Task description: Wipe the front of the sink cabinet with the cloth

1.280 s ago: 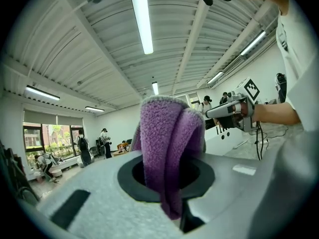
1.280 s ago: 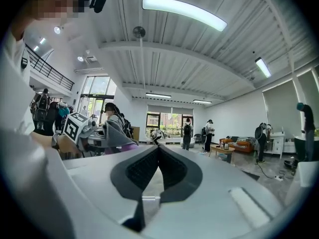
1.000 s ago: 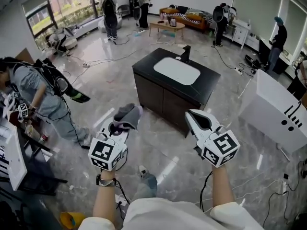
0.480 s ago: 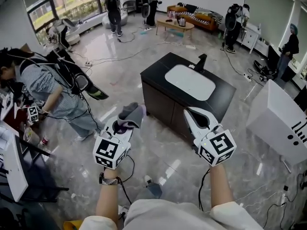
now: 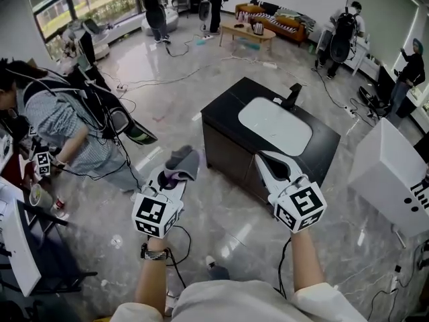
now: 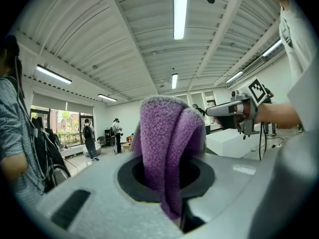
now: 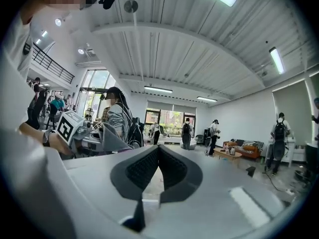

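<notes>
The black sink cabinet (image 5: 228,154) with its white basin (image 5: 275,125) and dark faucet (image 5: 293,96) stands on the floor ahead, and I see its dark front panels from above. My left gripper (image 5: 175,172) is shut on a grey-purple cloth (image 5: 182,161), which is bunched over its jaws short of the cabinet's left corner. In the left gripper view the purple cloth (image 6: 168,148) fills the jaws of the left gripper (image 6: 167,171). My right gripper (image 5: 263,157) is shut and empty, held in front of the cabinet; its jaws meet in the right gripper (image 7: 158,152) view.
A person with a backpack (image 5: 70,129) bends over at the left beside a table edge (image 5: 17,247). A large white box (image 5: 389,173) stands to the right. Cables (image 5: 167,79) run across the glossy floor. Other people, a coffee table (image 5: 251,33) and a sofa are at the back.
My view has shifted, so the cabinet sits further right in the frame and looks a little nearer. Both grippers keep their poses, with the cloth still held in the left one.
</notes>
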